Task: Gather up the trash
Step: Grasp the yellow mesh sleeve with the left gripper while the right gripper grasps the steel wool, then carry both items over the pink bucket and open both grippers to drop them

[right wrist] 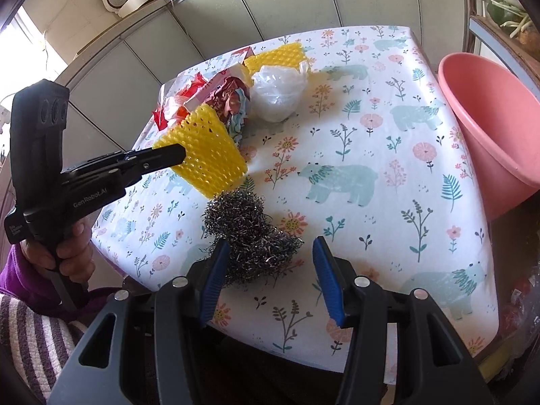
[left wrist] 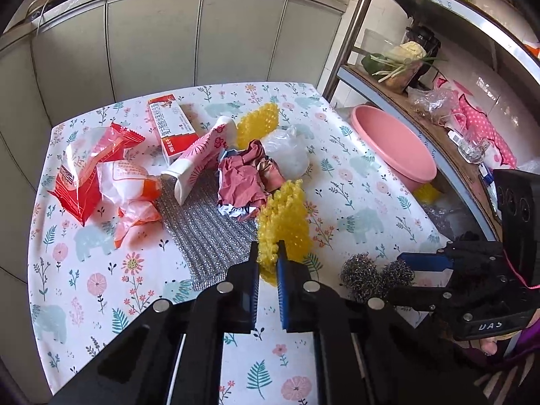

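My left gripper is shut on a yellow foam fruit net and holds it above the table; the right wrist view shows the net lifted off the cloth in that gripper. My right gripper is open, its blue pads on either side of two steel wool scourers lying on the table; it also shows in the left wrist view beside the scourers. A trash pile lies at the table's far side: crumpled pink paper, red snack wrappers, a red and white box, a second yellow net, a clear bag.
A pink basin stands off the table's right edge, under a metal shelf rack holding vegetables and bags. A silver mesh cloth lies under the pile. Grey cabinets stand behind the flowered tablecloth.
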